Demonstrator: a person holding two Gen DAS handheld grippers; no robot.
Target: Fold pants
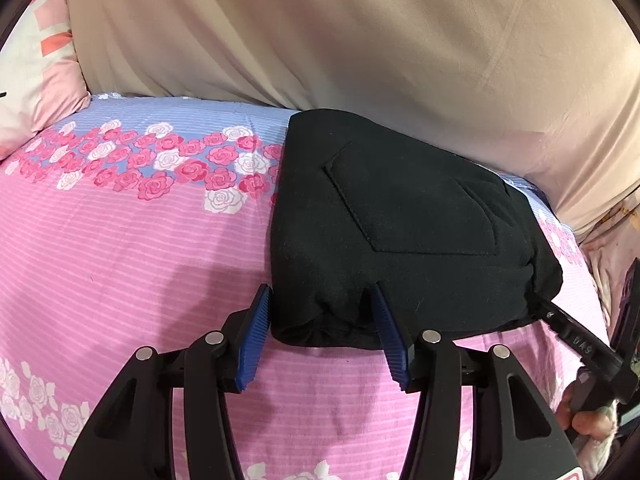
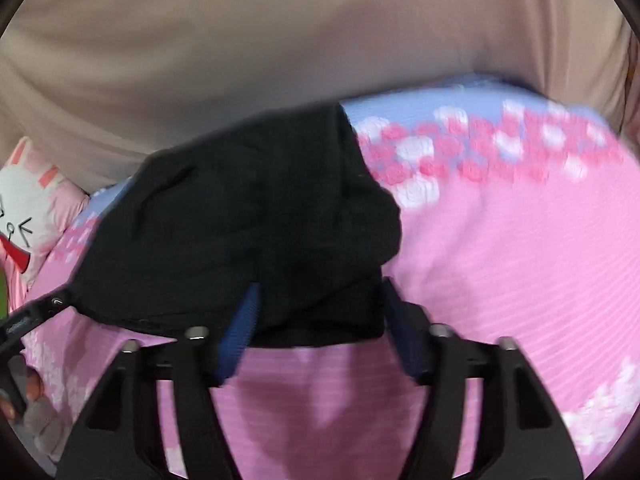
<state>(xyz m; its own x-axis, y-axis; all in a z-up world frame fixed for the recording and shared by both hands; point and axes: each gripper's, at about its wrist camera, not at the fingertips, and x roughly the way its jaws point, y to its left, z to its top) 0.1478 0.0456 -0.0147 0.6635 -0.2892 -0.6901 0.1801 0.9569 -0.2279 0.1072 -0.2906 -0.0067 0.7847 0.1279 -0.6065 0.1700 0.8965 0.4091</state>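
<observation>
The black pants [image 1: 400, 216] lie folded in a compact bundle on the pink bed, a back pocket facing up. My left gripper [image 1: 322, 300] is open, its blue pads [image 1: 256, 336] straddling the bundle's near left corner and touching the cloth. In the blurred right wrist view the pants [image 2: 248, 220] fill the middle. My right gripper [image 2: 318, 292] is open, its blue pads [image 2: 240, 328] either side of the bundle's near right edge. The right gripper's finger [image 1: 576, 332] also shows at the bundle's right corner in the left wrist view.
The pink striped bedsheet [image 1: 140, 248] with rose bands covers the bed. A beige curtain or cover [image 1: 320, 32] hangs behind the bed. A pink rabbit pillow [image 2: 28, 208] lies at the far left, also in the left wrist view [image 1: 36, 88].
</observation>
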